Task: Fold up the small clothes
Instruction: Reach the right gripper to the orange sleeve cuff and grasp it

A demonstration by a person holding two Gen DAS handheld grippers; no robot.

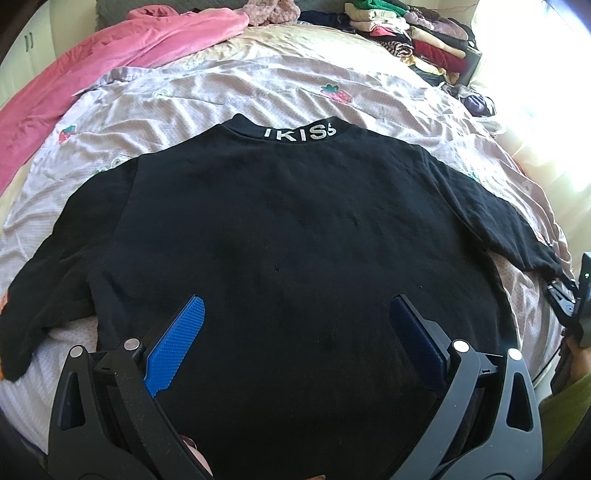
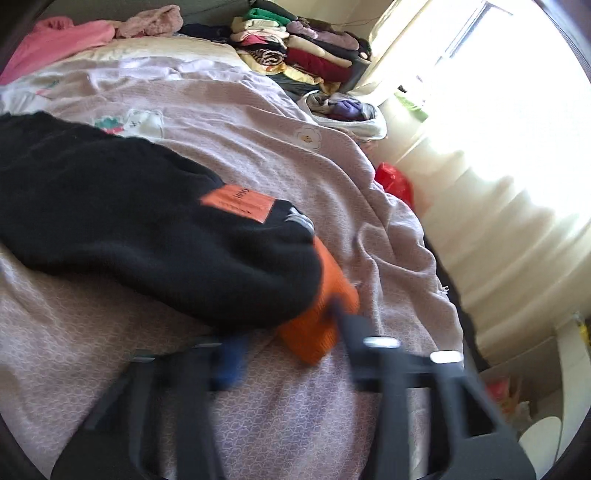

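Bedroom, bed (image 1: 229, 99) w/ pale lilac strawberry-print cover; pink blanket (image 1: 74, 74) far left, stack of folded clothes (image 1: 417, 33) at far right by bright window.

Black sweater (image 1: 280, 221) spread flat on cover, back up, collar w/ white lettering (image 1: 297, 132) at far end, hem toward camera. Long axis collar-to-hem, running straight away from left gripper (image 1: 295, 332). Sleeves out to both sides, angled back toward near edge.

Left gripper over hem area, centred on body; blue pads (image 1: 177, 343) wide apart, nothing pinched, hovering above or just at fabric – contact unclear.

Right gripper (image 2: 284, 343) at tip of right sleeve (image 2: 147, 229), near orange cuff (image 2: 321, 314). Blurred in right wrist view. Fingers narrowed, cuff lying between them w/ one finger at its edge; can't tell if pads actually press on it yet.

Key relation: cuff lies just ahead of right fingers, sleeve running up-left from there toward body. Right hand clearly nearer to sleeve end; left nearer to hem. Likely next: bring sleeve inward across back, so pull direction = toward sweater centre, left of right gripper. Risk: cuff slipping out if grip shallow.
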